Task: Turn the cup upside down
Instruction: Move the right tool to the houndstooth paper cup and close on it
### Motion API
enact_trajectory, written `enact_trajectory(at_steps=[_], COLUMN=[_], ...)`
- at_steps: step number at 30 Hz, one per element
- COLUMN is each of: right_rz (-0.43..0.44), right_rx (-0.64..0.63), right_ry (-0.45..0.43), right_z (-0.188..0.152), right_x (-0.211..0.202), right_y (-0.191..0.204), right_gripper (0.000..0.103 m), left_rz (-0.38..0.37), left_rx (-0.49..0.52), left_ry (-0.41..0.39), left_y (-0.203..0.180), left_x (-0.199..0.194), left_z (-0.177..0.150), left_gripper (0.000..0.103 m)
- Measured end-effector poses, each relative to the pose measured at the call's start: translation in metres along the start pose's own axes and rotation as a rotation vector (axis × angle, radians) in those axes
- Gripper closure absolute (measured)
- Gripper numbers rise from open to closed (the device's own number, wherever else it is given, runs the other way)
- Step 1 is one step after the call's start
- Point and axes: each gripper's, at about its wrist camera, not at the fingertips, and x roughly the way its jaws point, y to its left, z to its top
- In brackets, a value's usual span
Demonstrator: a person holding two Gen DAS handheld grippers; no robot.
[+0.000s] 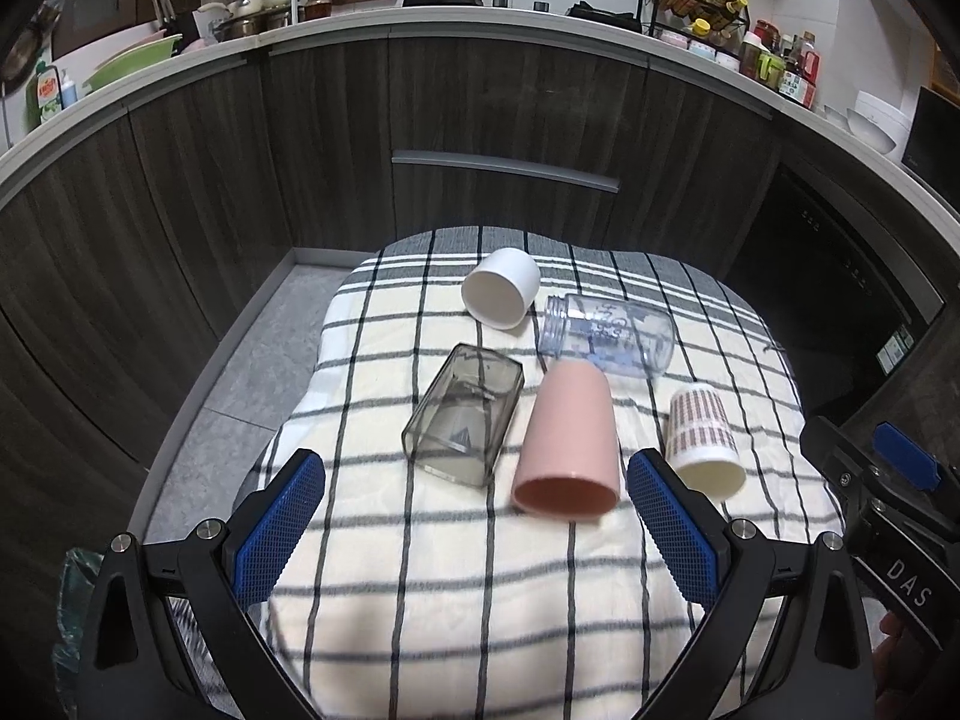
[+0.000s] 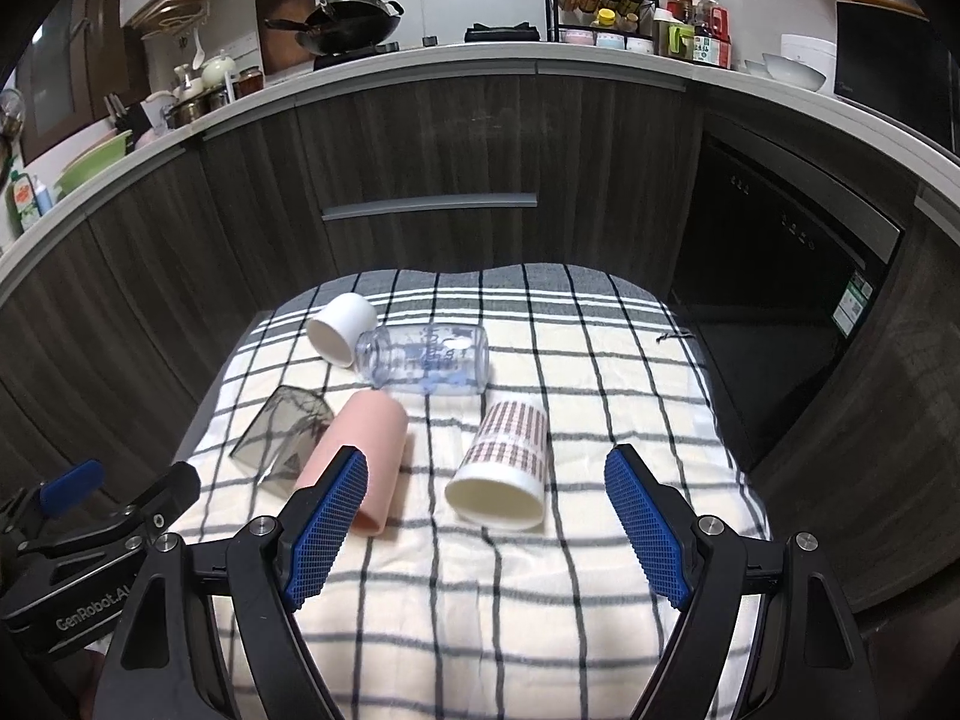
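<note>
Heads-up: both claws, left claw (image 1: pixel 477 516) and right claw (image 2: pixel 486 519), are wide apart and empty. Five cups lie on their sides on the checked cloth (image 2: pixel 600 360). Your pink cup (image 1: pixel 567 438) touches the clear bottle-cup (image 1: pixel 606 333); a grab could roll either. The soft cloth may tip a flipped cup.
</note>
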Motion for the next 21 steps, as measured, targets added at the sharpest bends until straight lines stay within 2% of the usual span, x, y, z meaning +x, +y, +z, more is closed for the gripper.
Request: enact_trajectory(at_steps=[11, 21], right_rz=[-0.005, -0.038], right_rx=[0.047, 0.077], right_ry=[0.162, 0.328], right_z=[0.024, 0.025], right_x=[0.083, 0.156], right_y=[-0.01, -0.019], right_gripper=[0.022, 0.022], left_rz=[0.007, 0.01], left_rx=[-0.048, -0.075], left_ry=[0.038, 0.097], left_y=[0.005, 0.004], left_x=[0.058, 0.101], left_z=[0.025, 0.03], left_gripper=[0.0, 0.0])
